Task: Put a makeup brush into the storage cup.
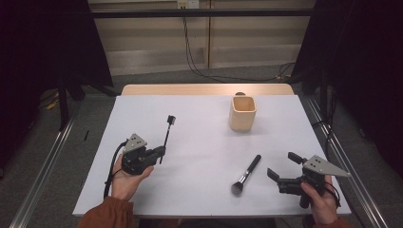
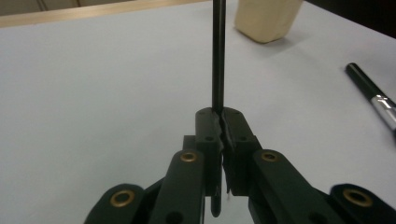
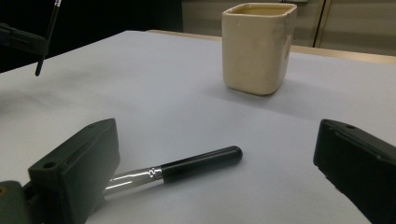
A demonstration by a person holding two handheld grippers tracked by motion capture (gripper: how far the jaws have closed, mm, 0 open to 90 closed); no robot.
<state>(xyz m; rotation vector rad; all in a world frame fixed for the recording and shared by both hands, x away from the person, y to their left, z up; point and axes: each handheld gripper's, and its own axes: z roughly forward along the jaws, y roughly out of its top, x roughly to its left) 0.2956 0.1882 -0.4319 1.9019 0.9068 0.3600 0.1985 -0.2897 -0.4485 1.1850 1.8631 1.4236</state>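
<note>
- Where the desk runs toward its left edge, the left gripper is held in a hand above the white surface, nearer the front edge than the back.
- Its jaws are closed tight on the lower part of a thin black brush; the brush rises from the jaws toward the back edge, its small dark head at the top end.
- In the left gripper view the thin black brush stands straight up out of the clamped jaws, and its short lower end pokes out beneath them.
- The makeup brush lies flat on the desk right of centre, near the front edge; its bristle head points to the front edge and its black handle to the back right.
- The cup, cream-coloured and square-mouthed, stands upright toward the back edge, right of centre, well apart from both brushes.
- The right gripper is held in a hand near the front right corner; its jaws stand wide apart and grip nothing.
- In the right gripper view the makeup brush lies on the desk ahead of the spread jaws, its metal collar just beside the nearer one, with the cup beyond.
</note>
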